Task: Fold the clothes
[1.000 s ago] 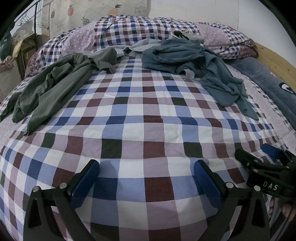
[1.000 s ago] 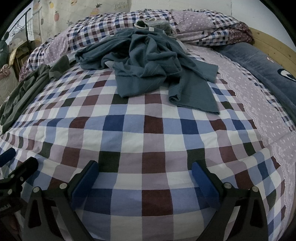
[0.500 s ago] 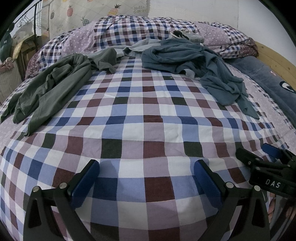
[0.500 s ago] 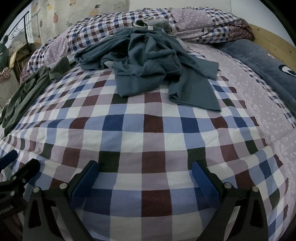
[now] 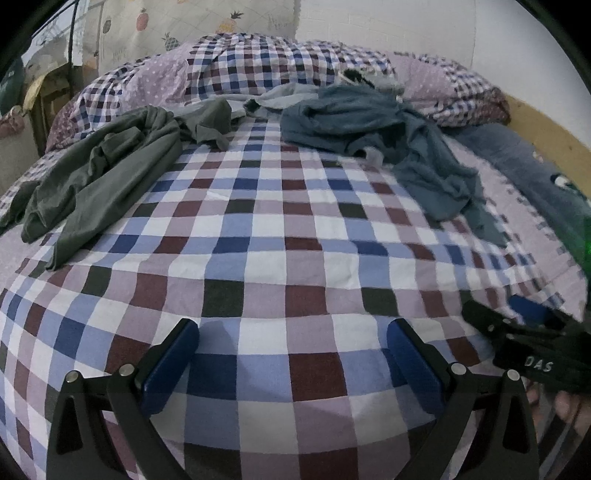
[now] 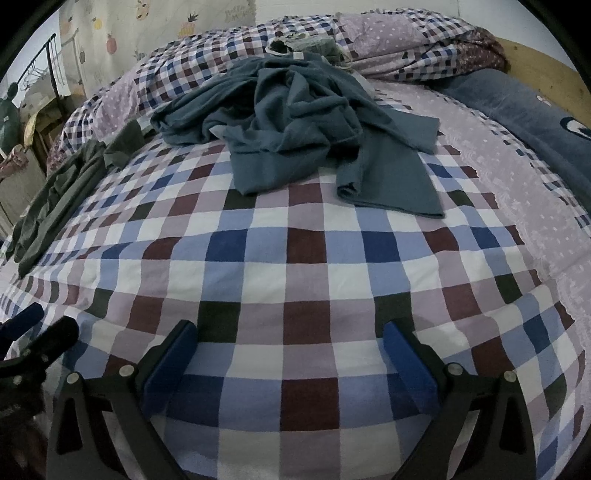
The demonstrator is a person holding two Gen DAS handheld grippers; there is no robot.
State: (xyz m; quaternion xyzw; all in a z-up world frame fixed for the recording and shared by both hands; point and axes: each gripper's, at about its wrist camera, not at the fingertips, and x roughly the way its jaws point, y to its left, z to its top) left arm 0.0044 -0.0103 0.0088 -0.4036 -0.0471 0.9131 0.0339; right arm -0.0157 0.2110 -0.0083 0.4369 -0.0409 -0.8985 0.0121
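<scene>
1. Blue-padded fingers of the left gripper (image 5: 293, 363) stand wide apart, nothing between them; the right gripper (image 6: 290, 363) is the same, spread wide and empty. Both hover over bare bedding near the foot of the bed.
2. Crumpled teal-blue knit garment (image 6: 295, 122) lies well ahead of the right gripper, near the head of the bed, not touched by either tool.
3. Rumpled olive-green garment (image 5: 99, 173) lies well ahead and to the left of the left gripper, along the bed's left edge.
4. Surface: checked bedcover in blue, maroon, lilac and white (image 5: 295, 258). Matching checked pillows (image 6: 424, 48) at the head; a dark blue plush blanket (image 6: 524, 118) along the right side beside a wooden bed frame (image 6: 546, 70). Pineapple-print wall covering (image 5: 203, 26) behind.
5. Teal garment: a heap, with one flat panel extending toward the grippers and rightward; overall axis unclear. Olive garment: long axis runs from the head toward the near left.
</scene>
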